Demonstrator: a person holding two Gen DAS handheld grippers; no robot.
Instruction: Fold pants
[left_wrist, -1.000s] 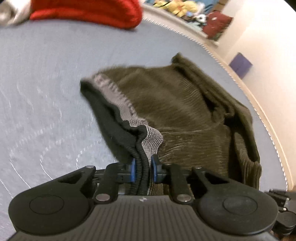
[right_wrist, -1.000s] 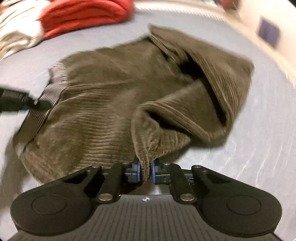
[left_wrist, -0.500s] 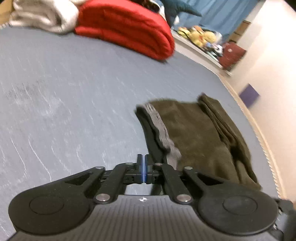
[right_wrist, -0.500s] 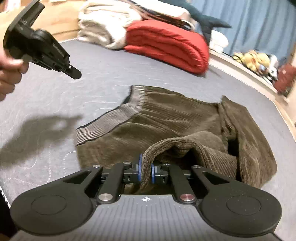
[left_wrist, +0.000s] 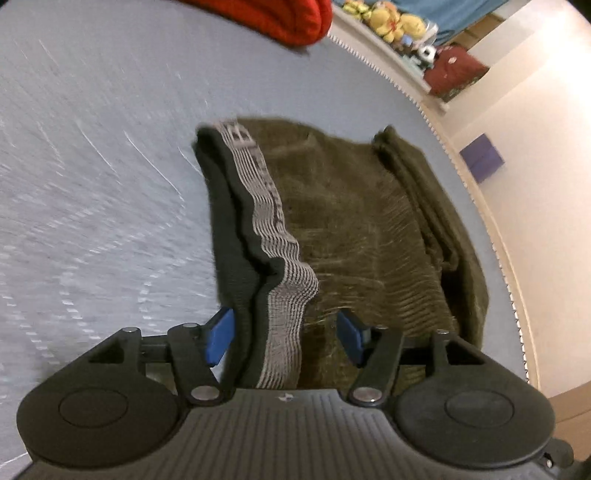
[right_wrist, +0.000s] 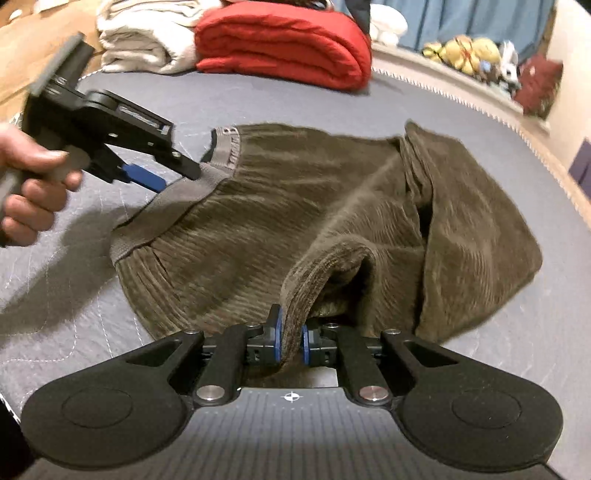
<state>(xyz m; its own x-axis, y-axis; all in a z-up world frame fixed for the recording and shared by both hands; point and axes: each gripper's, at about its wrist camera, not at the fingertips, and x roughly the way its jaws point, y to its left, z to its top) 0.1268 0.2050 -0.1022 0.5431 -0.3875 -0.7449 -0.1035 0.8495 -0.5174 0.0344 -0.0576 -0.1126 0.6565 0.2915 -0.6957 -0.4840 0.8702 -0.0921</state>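
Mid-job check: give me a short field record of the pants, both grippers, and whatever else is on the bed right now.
garment: olive-brown corduroy pants with grey elastic waistband, partly folded, bunched on the right
surface: blue-grey quilted bed cover
left gripper: jaws open, straddling the waistband, blue pads apart from the cloth
right gripper: jaws shut on a raised fold of the pants
other items: folded red blanket and cream blanket at the far end
fold status: not yet flat or finished
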